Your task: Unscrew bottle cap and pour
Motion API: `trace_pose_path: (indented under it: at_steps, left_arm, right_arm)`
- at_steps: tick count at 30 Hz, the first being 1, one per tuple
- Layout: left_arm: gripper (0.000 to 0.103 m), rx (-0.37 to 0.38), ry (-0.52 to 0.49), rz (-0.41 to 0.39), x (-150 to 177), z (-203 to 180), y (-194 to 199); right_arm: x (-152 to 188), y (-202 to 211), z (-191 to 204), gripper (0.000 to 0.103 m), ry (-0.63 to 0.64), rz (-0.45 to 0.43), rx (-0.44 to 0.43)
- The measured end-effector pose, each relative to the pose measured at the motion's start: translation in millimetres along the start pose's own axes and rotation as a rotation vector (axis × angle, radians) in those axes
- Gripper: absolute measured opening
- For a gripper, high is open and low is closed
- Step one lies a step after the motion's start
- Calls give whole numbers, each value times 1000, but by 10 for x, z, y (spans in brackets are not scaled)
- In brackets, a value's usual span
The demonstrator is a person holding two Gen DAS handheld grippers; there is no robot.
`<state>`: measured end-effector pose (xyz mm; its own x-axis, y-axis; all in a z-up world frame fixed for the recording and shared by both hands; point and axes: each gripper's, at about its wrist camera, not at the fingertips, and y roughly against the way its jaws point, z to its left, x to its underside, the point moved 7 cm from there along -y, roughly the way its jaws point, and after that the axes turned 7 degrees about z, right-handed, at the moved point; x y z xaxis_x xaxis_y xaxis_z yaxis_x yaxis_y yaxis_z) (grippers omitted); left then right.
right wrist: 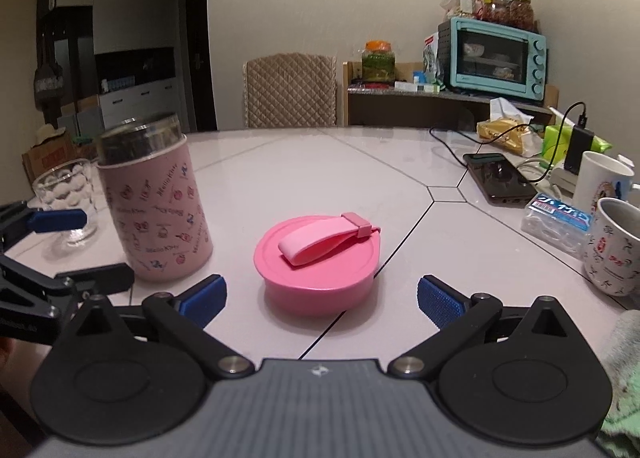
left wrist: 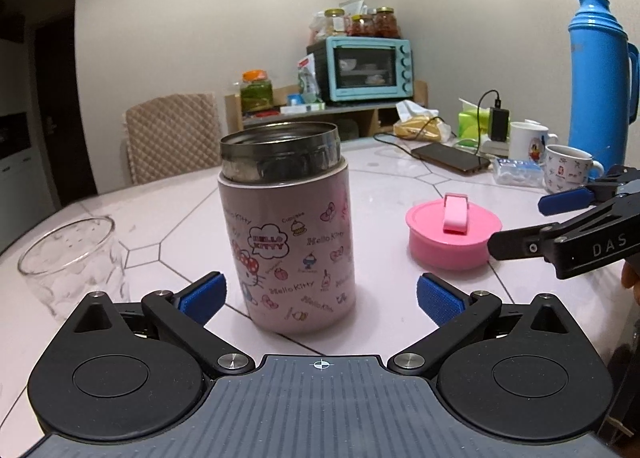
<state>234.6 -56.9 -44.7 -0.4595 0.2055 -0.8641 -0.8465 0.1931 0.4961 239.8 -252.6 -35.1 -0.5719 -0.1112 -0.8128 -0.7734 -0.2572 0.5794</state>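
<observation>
Bottle [left wrist: 289, 234]: pink Hello Kitty flask, steel neck, upright on white tiled table [left wrist: 400, 178], mouth uncapped. Cap [right wrist: 318, 264]: pink w/ paler strap across top, flat on table to bottle's right, apart from it. Glass [left wrist: 72, 262]: clear, dimpled, upright, left of bottle. Left gripper [left wrist: 320, 296]: jaws spread wide, blue pads either side of bottle base, not touching it, holding nothing. Right gripper [right wrist: 322, 296]: jaws wide apart, low over table just short of cap, holding nothing (its black finger and blue pad also show at right edge of left wrist view). Bkgd: teal toaster oven [right wrist: 496, 56] w/ jars on top, blue thermos [left wrist: 600, 86], two mugs [left wrist: 568, 168], phone [right wrist: 500, 178] on charge cable, quilted chair [right wrist: 290, 90].
</observation>
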Motion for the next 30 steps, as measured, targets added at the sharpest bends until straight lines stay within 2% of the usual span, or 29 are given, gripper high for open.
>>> trace_pose_path:
  at_steps: [19,30]
  left_arm:
    - [103,-71,67,-16,124,-163,463]
    - [103,-60,106,-39,226,-261,751]
  right_arm:
    - [188,651,136,103,-32,-83,23]
    - [361,984,238,103,-30,-111,31]
